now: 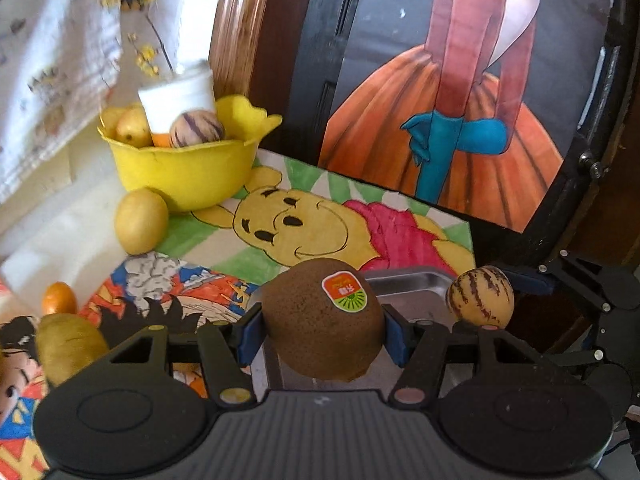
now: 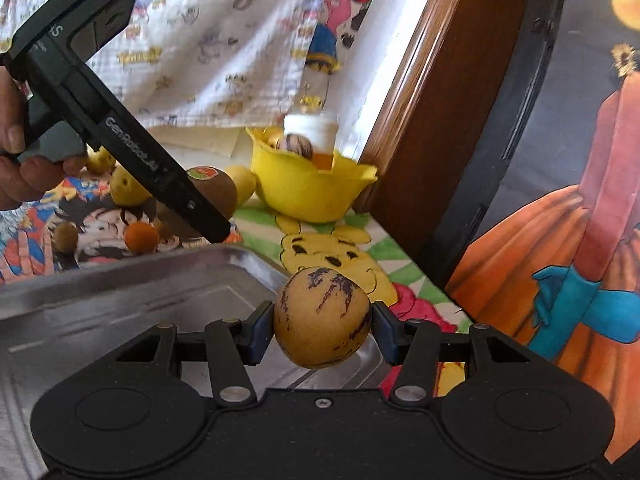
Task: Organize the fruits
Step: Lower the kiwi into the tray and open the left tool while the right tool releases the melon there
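My left gripper (image 1: 323, 326) is shut on a brown kiwi (image 1: 320, 320) with an orange and green sticker, held above the near edge of a metal tray (image 1: 404, 278). My right gripper (image 2: 322, 330) is shut on a yellow pepino melon with purple stripes (image 2: 322, 316), held over the right end of the metal tray (image 2: 120, 308). That melon also shows in the left wrist view (image 1: 479, 296). The kiwi also shows in the right wrist view (image 2: 214, 190), behind the left gripper's body (image 2: 120, 136).
A yellow bowl (image 1: 184, 168) at the back holds fruits and a white cup (image 1: 178, 100). A yellow fruit (image 1: 141, 221), a small orange fruit (image 1: 59, 298) and another kiwi (image 1: 70, 346) lie on cartoon drawings. A large painting (image 1: 460, 120) leans at the right.
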{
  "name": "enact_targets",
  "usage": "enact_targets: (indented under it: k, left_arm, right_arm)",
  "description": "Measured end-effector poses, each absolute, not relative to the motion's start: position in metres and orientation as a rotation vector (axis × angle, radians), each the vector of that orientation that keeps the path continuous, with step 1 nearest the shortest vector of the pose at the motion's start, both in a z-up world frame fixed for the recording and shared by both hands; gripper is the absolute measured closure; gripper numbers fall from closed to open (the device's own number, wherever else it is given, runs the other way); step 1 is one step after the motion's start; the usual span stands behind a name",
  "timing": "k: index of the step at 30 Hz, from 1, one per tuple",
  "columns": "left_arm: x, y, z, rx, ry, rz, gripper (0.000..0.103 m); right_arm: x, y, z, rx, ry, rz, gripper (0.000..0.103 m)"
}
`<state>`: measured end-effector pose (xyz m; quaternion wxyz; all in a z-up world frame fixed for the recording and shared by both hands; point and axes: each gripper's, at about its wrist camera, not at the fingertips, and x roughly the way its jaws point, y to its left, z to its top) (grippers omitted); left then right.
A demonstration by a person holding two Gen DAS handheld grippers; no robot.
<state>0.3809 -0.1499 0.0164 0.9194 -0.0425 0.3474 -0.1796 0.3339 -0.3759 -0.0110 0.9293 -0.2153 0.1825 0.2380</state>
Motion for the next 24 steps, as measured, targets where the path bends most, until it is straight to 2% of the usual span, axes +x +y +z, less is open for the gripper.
enact_targets:
  k: [24]
  left_arm:
    - [0.406, -0.157, -0.019, -0.100, 0.795, -0.400, 0.038]
  right_arm:
    - [0.350, -0.372, -0.031, -0.486, 0.417, 0.491, 0.048]
